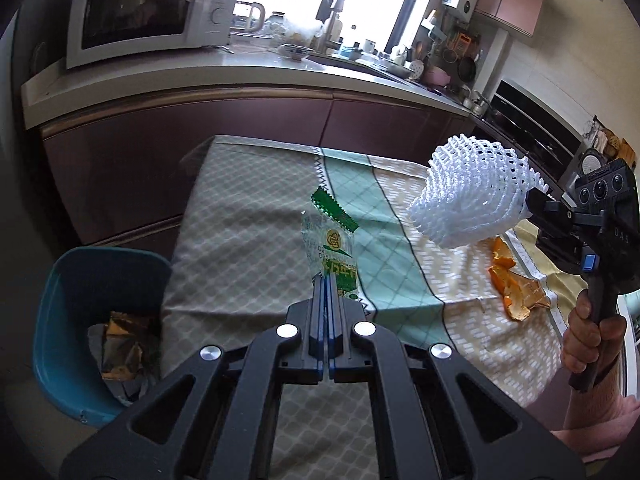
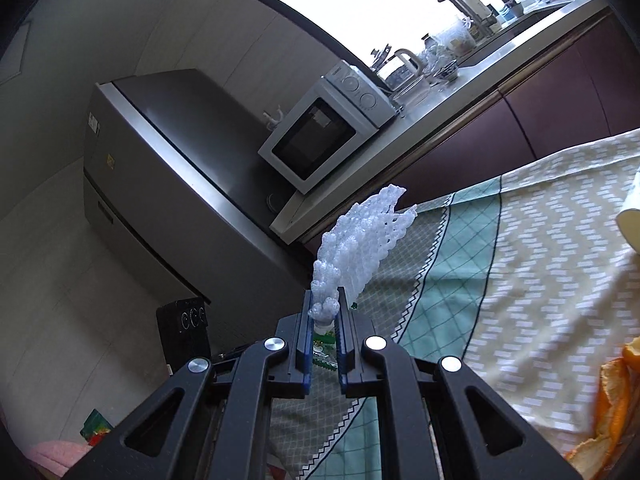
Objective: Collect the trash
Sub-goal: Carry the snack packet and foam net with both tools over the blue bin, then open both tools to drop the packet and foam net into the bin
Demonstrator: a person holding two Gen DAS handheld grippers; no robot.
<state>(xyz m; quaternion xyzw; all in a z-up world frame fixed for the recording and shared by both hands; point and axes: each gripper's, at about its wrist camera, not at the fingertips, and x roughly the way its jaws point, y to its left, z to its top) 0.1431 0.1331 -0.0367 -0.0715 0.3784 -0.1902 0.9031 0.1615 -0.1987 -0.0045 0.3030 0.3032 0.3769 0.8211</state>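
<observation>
My left gripper (image 1: 326, 280) is shut on the near end of a clear snack wrapper with green print (image 1: 329, 236), which stands up above the tablecloth. My right gripper (image 2: 325, 300) is shut on a white foam fruit net (image 2: 360, 240) and holds it in the air over the table; the net also shows in the left wrist view (image 1: 472, 196) at the right. Orange peel (image 1: 516, 284) lies on the cloth below the net and shows in the right wrist view (image 2: 612, 404) at the lower right. A blue bin (image 1: 60, 320) stands on the floor left of the table with a brown wrapper (image 1: 122, 344) inside.
The table wears a patterned cloth (image 1: 248, 240) in grey, teal and cream. A kitchen counter (image 1: 224, 80) with a microwave (image 1: 148, 8) and a sink runs behind it. A grey fridge (image 2: 168, 168) stands left of the counter. A pale object (image 2: 630, 220) sits at the table's right edge.
</observation>
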